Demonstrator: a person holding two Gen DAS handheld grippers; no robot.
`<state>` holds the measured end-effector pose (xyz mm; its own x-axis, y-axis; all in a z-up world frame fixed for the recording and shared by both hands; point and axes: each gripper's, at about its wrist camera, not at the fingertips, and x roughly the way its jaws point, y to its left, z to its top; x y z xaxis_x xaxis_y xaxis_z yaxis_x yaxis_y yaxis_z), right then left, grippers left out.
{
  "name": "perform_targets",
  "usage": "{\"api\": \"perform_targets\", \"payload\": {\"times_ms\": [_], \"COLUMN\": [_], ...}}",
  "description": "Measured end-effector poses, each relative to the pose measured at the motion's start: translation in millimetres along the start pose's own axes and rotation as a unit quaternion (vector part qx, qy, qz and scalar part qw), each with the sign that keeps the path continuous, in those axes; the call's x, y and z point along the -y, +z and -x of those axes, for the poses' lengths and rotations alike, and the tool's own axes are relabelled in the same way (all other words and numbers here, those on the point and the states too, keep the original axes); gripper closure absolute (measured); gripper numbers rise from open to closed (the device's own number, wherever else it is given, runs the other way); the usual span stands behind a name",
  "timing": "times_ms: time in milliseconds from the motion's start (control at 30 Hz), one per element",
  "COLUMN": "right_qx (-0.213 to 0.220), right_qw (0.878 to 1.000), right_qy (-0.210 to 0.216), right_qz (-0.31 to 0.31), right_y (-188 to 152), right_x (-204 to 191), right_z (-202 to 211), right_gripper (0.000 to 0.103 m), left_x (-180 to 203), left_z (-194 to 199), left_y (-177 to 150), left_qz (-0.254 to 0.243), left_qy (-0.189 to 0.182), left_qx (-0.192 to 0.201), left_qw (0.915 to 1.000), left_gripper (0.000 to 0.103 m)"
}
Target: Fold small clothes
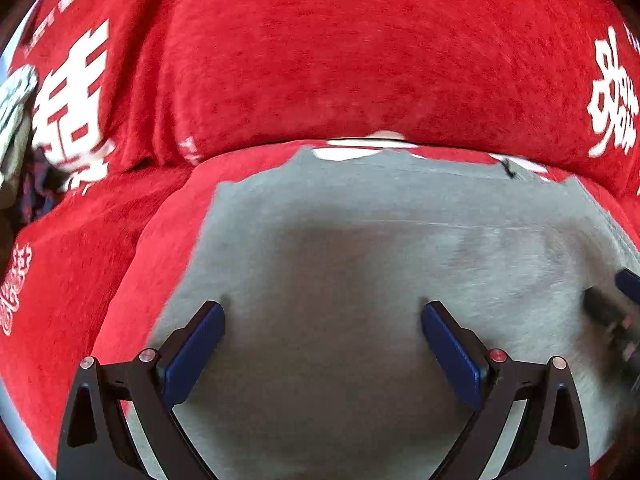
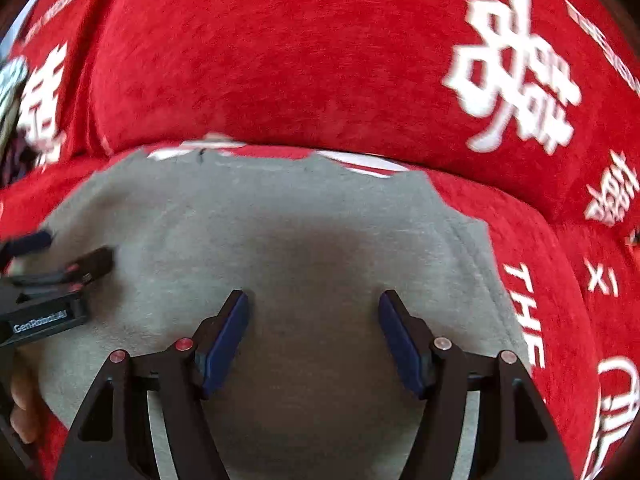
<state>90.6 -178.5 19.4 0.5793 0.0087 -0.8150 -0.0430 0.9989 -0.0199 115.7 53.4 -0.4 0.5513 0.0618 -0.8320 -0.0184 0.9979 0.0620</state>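
Observation:
A grey garment (image 1: pixel 360 248) lies flat on a red plush cover; it also fills the middle of the right wrist view (image 2: pixel 248 232). My left gripper (image 1: pixel 322 310) is open, its blue pads spread wide just above the grey cloth, holding nothing. My right gripper (image 2: pixel 313 298) is open over the same cloth, empty. The right gripper shows at the right edge of the left wrist view (image 1: pixel 616 300). The left gripper shows at the left edge of the right wrist view (image 2: pixel 56 264). The garment's near edge is hidden under the grippers.
The red cover (image 1: pixel 320 60) with white characters drapes a raised cushion behind the garment (image 2: pixel 280 60). A patterned cloth heap (image 1: pixel 16 120) sits at the far left. A hand (image 2: pixel 22 408) holds the left gripper.

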Motion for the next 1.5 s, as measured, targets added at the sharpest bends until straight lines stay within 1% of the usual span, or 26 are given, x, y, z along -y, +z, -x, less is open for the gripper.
{"api": "perform_targets", "payload": {"times_ms": [100,167,233,267,300,333,433,500,533,567,600,633,667,767,867,967,1000,1067,1100,1167,1233,1300,1333,1400,1433,1500], "right_qx": [0.0,0.001,0.001,0.006,0.018,0.033,0.05,0.045,0.038,0.03,0.015,0.012,0.021,0.023,0.03,0.042,0.046,0.044,0.042,0.054,0.071,0.074,0.073,0.072,0.069,0.058], "right_qw": [0.998,0.998,0.997,0.997,0.997,0.998,0.999,0.999,0.999,0.999,1.0,1.0,1.0,1.0,0.999,0.998,0.998,0.998,0.998,0.997,0.995,0.995,0.995,0.996,0.996,0.997], "right_qy": [-0.011,-0.015,-0.036,-0.039,-0.037,-0.024,0.008,0.023,0.022,0.016,0.005,0.008,0.018,0.008,0.001,0.002,0.01,0.002,-0.005,0.001,0.019,0.024,0.025,0.027,0.029,0.04], "right_qz": [-0.06,-0.066,-0.066,-0.065,-0.06,-0.049,-0.012,0.016,0.025,0.029,0.027,0.018,0.004,-0.018,-0.029,-0.041,-0.04,-0.036,-0.041,-0.057,-0.067,-0.065,-0.056,-0.041,-0.038,-0.039], "right_y": [-5.8,-5.8,-6.8,-8.0,-10.3,-15.0,-34.1,-49.6,-54.8,-59.3,-64.6,-67.3,-71.0,-78.9,-92.6,-106.7,-110.7,-111.6,-111.1,-109.1,-99.5,-89.0,-80.4,-71.4,-69.2,-66.8], "right_x": [42.0,54.8,56.5,53.0,45.6,33.9,-6.7,-29.4,-37.0,-40.4,-39.8,-34.9,-26.9,-0.4,23.0,44.5,48.8,48.2,47.5,47.3,43.5,35.8,26.5,11.3,5.5,-6.6], "right_z": [5.6,9.2,22.5,31.6,42.7,54.9,71.3,72.1,66.3,55.6,47.1,47.1,49.7,56.6,66.7,76.8,80.5,85.8,91.7,101.9,109.1,107.0,103.3,96.1,92.5,83.4], "right_gripper": [0.033,0.033,0.033,0.033,0.032,0.031,0.031,0.031,0.031,0.031,0.031,0.032,0.032,0.032,0.032,0.032,0.032,0.031,0.031,0.03,0.03,0.03,0.03,0.03,0.03,0.03], "left_x": [-13.7,-17.2,-14.7,-11.8,-7.3,-1.4,14.6,19.1,17.7,13.3,6.4,-0.6,-5.6,-14.6,-25.0,-36.1,-38.6,-50.5,-59.7,-79.7,-97.7,-102.9,-104.0,-108.4,-112.2,-119.6], "left_z": [5.2,9.3,21.0,30.3,40.6,50.3,64.3,61.1,54.6,50.6,48.8,49.7,52.2,58.7,65.7,67.6,68.4,74.4,77.8,79.8,72.8,72.7,71.4,67.2,64.3,59.1], "left_y": [-2.4,-3.6,-6.9,-11.1,-17.6,-25.4,-46.9,-55.4,-60.5,-62.8,-65.0,-67.6,-71.0,-84.2,-95.1,-102.3,-104.0,-106.4,-107.3,-108.8,-107.2,-104.3,-102.9,-102.0,-101.6,-100.6], "left_qz": [0.009,0.017,0.026,0.031,0.031,0.028,0.004,-0.004,-0.006,-0.002,0.006,0.016,0.017,0.003,0.003,0.015,0.018,0.042,0.06,0.104,0.15,0.171,0.179,0.205,0.221,0.247], "left_qy": [-0.002,-0.007,0.006,0.0,-0.019,-0.03,-0.038,-0.034,-0.023,-0.024,-0.037,-0.046,-0.041,-0.04,-0.05,-0.071,-0.076,-0.07,-0.075,-0.096,-0.12,-0.14,-0.159,-0.216,-0.243,-0.282], "left_qx": [-0.004,-0.009,-0.007,-0.001,0.007,0.018,0.031,0.023,0.011,0.004,0.003,0.003,0.005,0.025,0.037,0.035,0.029,0.024,0.027,0.023,0.005,0.005,0.002,0.001,0.004,0.009], "left_qw": [1.0,0.9998,0.9996,0.9995,0.9993,0.999,0.9988,0.9992,0.9997,0.9997,0.9993,0.9988,0.999,0.9989,0.9981,0.9967,0.9965,0.9964,0.9951,0.9897,0.9813,0.9752,0.9709,0.9547,0.9443,0.9272], "left_gripper": [0.003,0.003,0.003,0.003,0.003,0.003,0.003,0.003,0.003,0.003,0.003,0.003,0.003,0.003,0.003,0.003,0.003,0.003,0.003,0.003,0.003,0.003,0.003,0.003,0.003,0.003]}}
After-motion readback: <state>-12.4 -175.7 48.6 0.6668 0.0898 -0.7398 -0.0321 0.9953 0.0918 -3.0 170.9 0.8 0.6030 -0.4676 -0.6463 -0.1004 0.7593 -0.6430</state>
